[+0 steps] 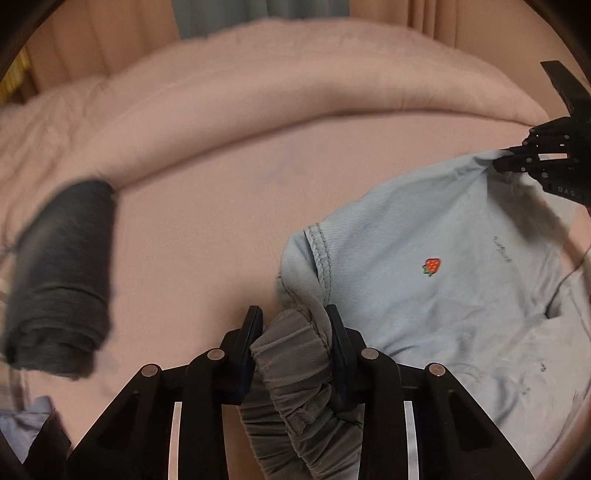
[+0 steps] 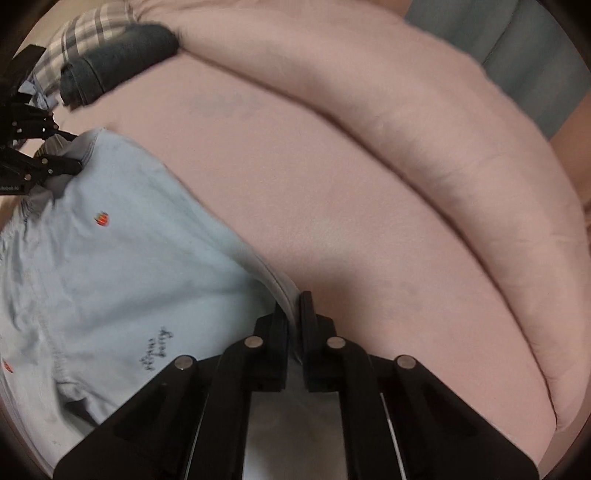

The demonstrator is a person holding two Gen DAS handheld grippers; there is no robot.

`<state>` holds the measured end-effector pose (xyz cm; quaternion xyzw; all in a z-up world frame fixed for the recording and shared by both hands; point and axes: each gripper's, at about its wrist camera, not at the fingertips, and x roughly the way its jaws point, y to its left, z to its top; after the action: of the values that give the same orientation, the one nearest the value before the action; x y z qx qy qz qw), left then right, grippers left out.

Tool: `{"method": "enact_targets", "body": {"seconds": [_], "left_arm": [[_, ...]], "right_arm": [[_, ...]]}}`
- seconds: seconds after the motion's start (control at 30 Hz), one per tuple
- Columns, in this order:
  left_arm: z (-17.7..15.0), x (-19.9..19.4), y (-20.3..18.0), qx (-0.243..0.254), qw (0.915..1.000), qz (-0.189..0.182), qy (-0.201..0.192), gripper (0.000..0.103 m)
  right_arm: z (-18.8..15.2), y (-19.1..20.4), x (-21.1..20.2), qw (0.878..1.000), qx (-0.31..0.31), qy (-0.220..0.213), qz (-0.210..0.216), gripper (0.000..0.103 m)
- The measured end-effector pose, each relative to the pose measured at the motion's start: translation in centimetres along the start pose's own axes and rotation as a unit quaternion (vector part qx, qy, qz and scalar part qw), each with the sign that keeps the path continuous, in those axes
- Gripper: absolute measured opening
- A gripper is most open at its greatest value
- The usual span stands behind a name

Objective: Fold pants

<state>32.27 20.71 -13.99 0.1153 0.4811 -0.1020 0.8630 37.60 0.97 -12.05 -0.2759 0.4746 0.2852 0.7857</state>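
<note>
Light blue pants (image 1: 461,314) with a small red strawberry (image 1: 431,266) stitched on them lie spread on the pink bed (image 1: 207,229). My left gripper (image 1: 294,325) is shut on the bunched grey elastic waistband (image 1: 295,354), which fills the gap between its fingers. In the right wrist view the pants (image 2: 122,280) stretch off to the left, and my right gripper (image 2: 294,314) is shut on a thin edge of the cloth. Each gripper shows in the other's view: the right gripper (image 1: 513,160) pinches a far corner, and the left gripper (image 2: 70,157) holds the opposite corner.
A folded dark grey garment (image 1: 62,277) lies on the bed to the left, also the dark garment (image 2: 118,55) near a plaid cloth (image 2: 85,33). A thick rolled pink duvet (image 1: 295,96) borders the far side. A blue cloth (image 1: 29,424) sits at the lower left.
</note>
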Motion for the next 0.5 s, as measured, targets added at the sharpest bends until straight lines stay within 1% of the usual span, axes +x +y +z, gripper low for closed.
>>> {"method": "enact_targets", "body": {"seconds": [0.03, 0.1, 0.13, 0.17, 0.23, 0.27, 0.3, 0.33, 0.37, 0.4, 0.43, 0.47, 0.5], "left_arm": [[-0.3, -1.8, -0.3, 0.005, 0.9996, 0.005, -0.028, 0.033], [-1.0, -4.0, -0.8, 0.02, 0.9981, 0.007, -0.058, 0.033], [-1.9, -5.7, -1.2, 0.037, 0.9962, 0.015, -0.078, 0.033], [-3.1, -7.2, -1.3, 0.051, 0.9945, 0.016, -0.09, 0.033], [-4.5, -9.0, -2.9, 0.077, 0.9918, 0.015, -0.101, 0.034], [-5.3, -9.7, -3.9, 0.098, 0.989, 0.015, -0.11, 0.035], [-5.9, -9.9, -4.7, 0.111, 0.9868, 0.021, -0.116, 0.036], [-7.2, -10.5, -5.7, 0.139, 0.9815, 0.04, -0.126, 0.037], [-8.3, -10.7, -6.0, 0.155, 0.9778, 0.048, -0.132, 0.038], [-9.3, -10.9, -6.6, 0.165, 0.9758, 0.052, -0.134, 0.039], [-10.5, -10.7, -7.1, 0.173, 0.9738, 0.064, -0.133, 0.04], [-11.3, -10.5, -7.3, 0.174, 0.9737, 0.07, -0.129, 0.041], [-12.1, -10.2, -7.2, 0.168, 0.9752, 0.072, -0.125, 0.043]], "right_arm": [[-0.3, 0.3, -1.6, 1.0, 0.004, -0.021, -0.009, 0.005], [-1.8, -0.3, -4.4, 0.999, 0.003, -0.05, -0.018, 0.005], [-2.5, 0.0, -5.8, 0.998, 0.0, -0.065, -0.025, 0.005], [-3.4, 0.6, -7.6, 0.996, -0.007, -0.081, -0.034, 0.005], [-4.9, 1.8, -10.2, 0.994, -0.014, -0.1, -0.042, 0.006], [-5.8, 2.5, -11.8, 0.993, -0.021, -0.11, -0.048, 0.006], [-6.9, 3.4, -13.4, 0.991, -0.032, -0.118, -0.052, 0.006], [-8.1, 4.4, -14.8, 0.99, -0.041, -0.122, -0.056, 0.006], [-9.0, 5.3, -15.6, 0.989, -0.049, -0.124, -0.058, 0.006], [-10.4, 6.5, -16.4, 0.988, -0.061, -0.127, -0.061, 0.006], [-11.4, 7.9, -17.0, 0.987, -0.07, -0.129, -0.066, 0.006], [-12.9, 8.9, -17.5, 0.986, -0.081, -0.126, -0.075, 0.006], [-14.3, 10.0, -17.8, 0.985, -0.094, -0.121, -0.078, 0.006]]}}
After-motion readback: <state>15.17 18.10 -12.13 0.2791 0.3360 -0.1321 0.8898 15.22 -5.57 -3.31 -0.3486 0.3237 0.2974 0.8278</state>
